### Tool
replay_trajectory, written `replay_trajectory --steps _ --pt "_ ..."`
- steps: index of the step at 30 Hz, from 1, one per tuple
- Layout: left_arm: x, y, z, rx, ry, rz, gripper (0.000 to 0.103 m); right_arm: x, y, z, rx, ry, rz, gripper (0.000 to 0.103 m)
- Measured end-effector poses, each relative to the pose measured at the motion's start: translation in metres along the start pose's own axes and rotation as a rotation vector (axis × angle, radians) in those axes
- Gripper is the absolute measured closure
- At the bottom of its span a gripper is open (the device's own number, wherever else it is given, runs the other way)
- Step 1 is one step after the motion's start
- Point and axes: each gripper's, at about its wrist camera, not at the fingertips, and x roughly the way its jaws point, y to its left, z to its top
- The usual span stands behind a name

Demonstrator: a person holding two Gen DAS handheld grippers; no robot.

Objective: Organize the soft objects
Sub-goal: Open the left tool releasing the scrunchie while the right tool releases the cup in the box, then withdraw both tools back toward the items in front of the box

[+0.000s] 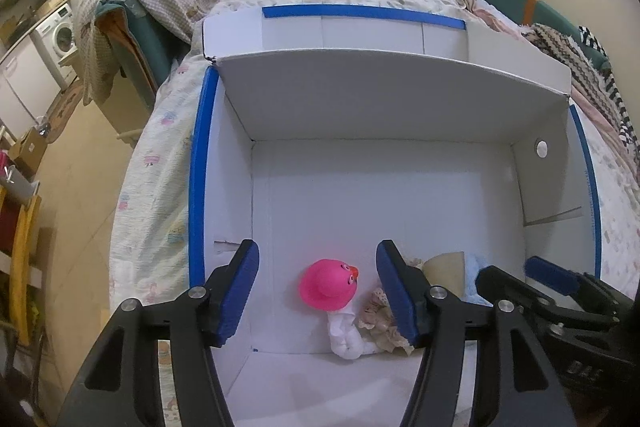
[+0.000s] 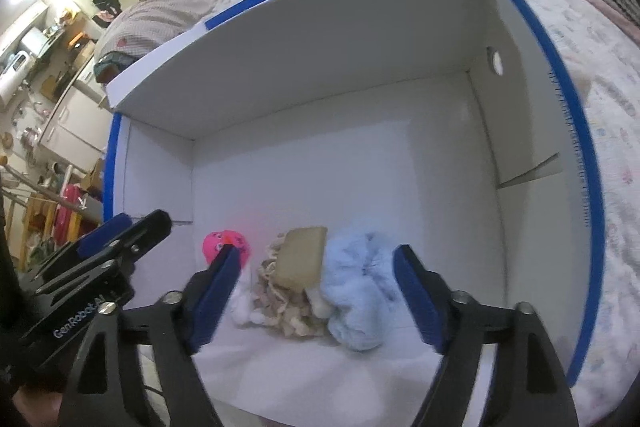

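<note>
right tool's (image 2: 316, 291) finger hides pink toy (image 2: 218, 243) partly.

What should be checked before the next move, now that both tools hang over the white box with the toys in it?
1. Left tool open, nothing gripped: ok.
2. Right tool open, nothing gripped: ok.
3. Pink-headed doll lying on the floor of the white box: ok.
4. Light blue plush inside the box beside the beige lacy toy: ok.
5. More soft things left outside the box: cannot tell.
</note>
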Motion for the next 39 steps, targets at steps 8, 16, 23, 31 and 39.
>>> replay_trajectory --steps 8,16,23,31,39 --pt "-0.014 0.008 -0.005 -0.011 -0.029 -0.013 0.045 -0.012 -0.002 -0.006 -0.017 -0.047 -0.039 0.002" --pt "-0.034 0.019 -0.016 -0.006 -0.044 -0.013 0.045 -0.025 -0.004 -0.013 0.009 -0.060 -0.029 0.002" --pt "-0.051 0.041 -0.030 -0.048 -0.047 -0.009 0.045 -0.037 0.007 -0.026 -0.051 -0.079 -0.059 0.002" --pt "-0.062 0.056 -0.063 -0.084 -0.017 -0.006 0.045 -0.047 0.010 -0.050 -0.060 -0.077 -0.064 0.002" --pt "-0.066 0.071 -0.101 -0.139 0.031 -0.003 0.045 -0.061 0.005 -0.078 -0.033 -0.093 -0.075 0.002"
